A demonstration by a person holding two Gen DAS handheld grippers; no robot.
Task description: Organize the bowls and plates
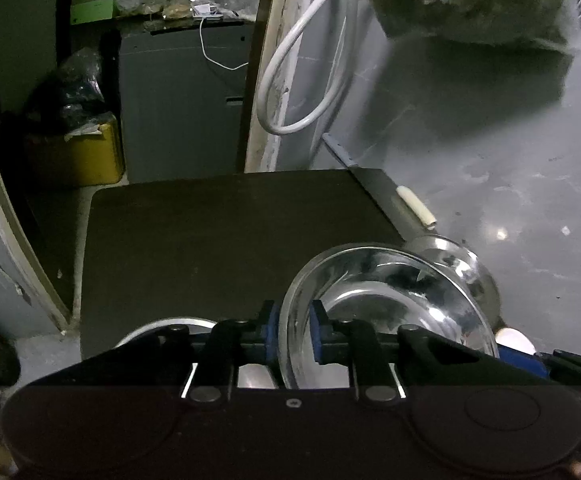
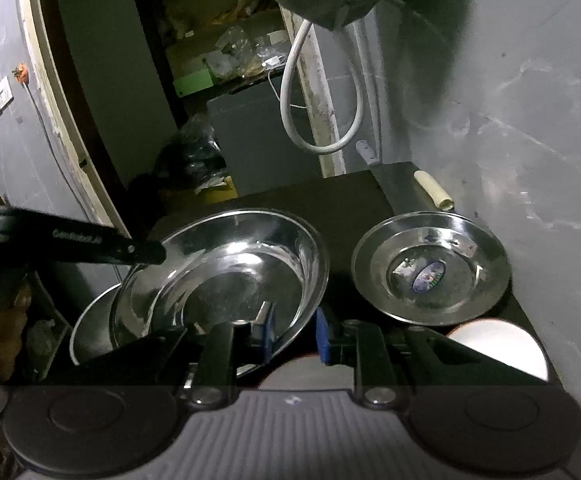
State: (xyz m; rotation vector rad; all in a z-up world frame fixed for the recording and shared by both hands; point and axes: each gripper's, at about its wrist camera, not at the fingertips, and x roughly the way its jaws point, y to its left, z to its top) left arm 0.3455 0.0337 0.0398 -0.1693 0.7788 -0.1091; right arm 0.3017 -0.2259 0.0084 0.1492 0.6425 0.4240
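The steel bowl [image 2: 226, 276] hangs tilted over the dark table [image 1: 210, 232], its rim pinched on opposite sides by my left claw [image 1: 293, 332] and right claw [image 2: 294, 336], both nearly closed on it. A smaller steel plate [image 2: 430, 270] sits just beside it on the table.

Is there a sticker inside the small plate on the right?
Yes, the right wrist view shows an oval blue sticker at the centre of the small plate.
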